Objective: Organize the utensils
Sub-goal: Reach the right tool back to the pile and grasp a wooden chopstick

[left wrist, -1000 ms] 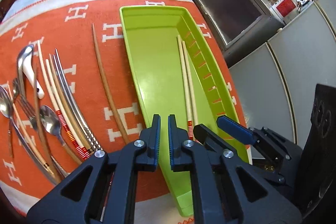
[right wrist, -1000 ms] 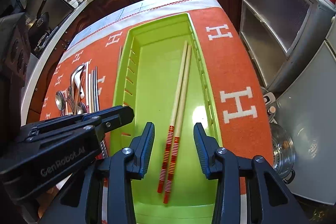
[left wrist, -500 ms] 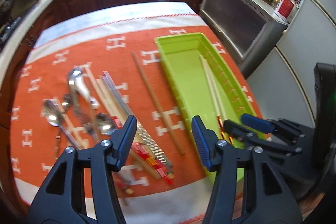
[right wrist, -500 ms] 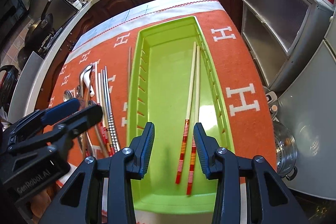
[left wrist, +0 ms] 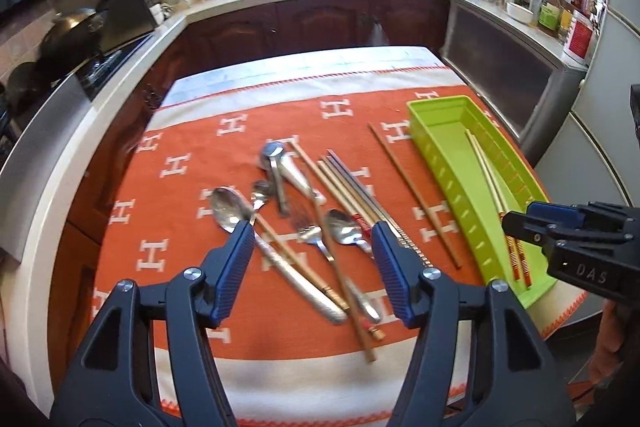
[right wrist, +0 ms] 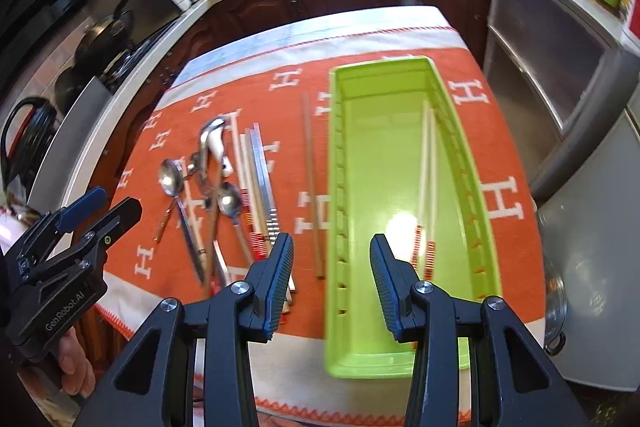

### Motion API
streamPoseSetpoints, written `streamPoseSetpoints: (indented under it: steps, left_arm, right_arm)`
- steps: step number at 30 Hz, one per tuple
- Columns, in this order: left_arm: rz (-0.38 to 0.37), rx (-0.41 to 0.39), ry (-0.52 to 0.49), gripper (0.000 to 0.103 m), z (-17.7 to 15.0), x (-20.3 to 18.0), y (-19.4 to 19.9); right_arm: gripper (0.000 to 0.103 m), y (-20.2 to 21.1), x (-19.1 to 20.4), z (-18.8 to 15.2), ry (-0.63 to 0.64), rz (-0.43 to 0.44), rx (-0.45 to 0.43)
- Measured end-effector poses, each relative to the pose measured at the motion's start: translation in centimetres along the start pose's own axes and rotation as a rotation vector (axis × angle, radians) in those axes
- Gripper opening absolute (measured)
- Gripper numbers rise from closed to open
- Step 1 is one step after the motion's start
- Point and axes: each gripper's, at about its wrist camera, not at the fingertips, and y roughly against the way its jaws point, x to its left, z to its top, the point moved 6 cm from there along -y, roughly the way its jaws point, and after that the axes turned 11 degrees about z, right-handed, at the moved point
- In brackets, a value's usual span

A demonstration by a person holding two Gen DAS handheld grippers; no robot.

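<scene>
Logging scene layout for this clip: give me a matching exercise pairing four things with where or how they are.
Things:
1. pale chopstick pair
2. lone brown chopstick
3. left gripper
4. white-handled spoon

States:
A. open above the pile
B. in the utensil pile on the cloth
C. inside the green tray
D. on the cloth beside the tray

Pairs: 1-C, 2-D, 3-A, 4-B

"GenRobot.AI" on left gripper (right wrist: 100, 213); "H" across orange cloth (left wrist: 240, 163); perhaps "DAS" on right gripper (left wrist: 520, 223).

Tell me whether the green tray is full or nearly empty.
Nearly empty. The green tray holds only one pair of chopsticks along its right wall; the rest of its floor is bare.
</scene>
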Motion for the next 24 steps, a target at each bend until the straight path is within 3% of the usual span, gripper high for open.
streamPoseSetpoints:
  steps: [13, 24]
  left_arm:
    - [-0.021, 0.07, 0.121, 0.059, -2.3, 7.1, -2.3]
    - [-0.065, 0.184, 0.174, 0.057, -4.3, 8.9, -8.0]
  right_arm:
    - [0.04, -2.0, 6.7, 0.6, 0.123, 0.038, 0.038]
    - [0.04, -6.9, 10.3, 1.0, 0.175, 0.131, 0.105]
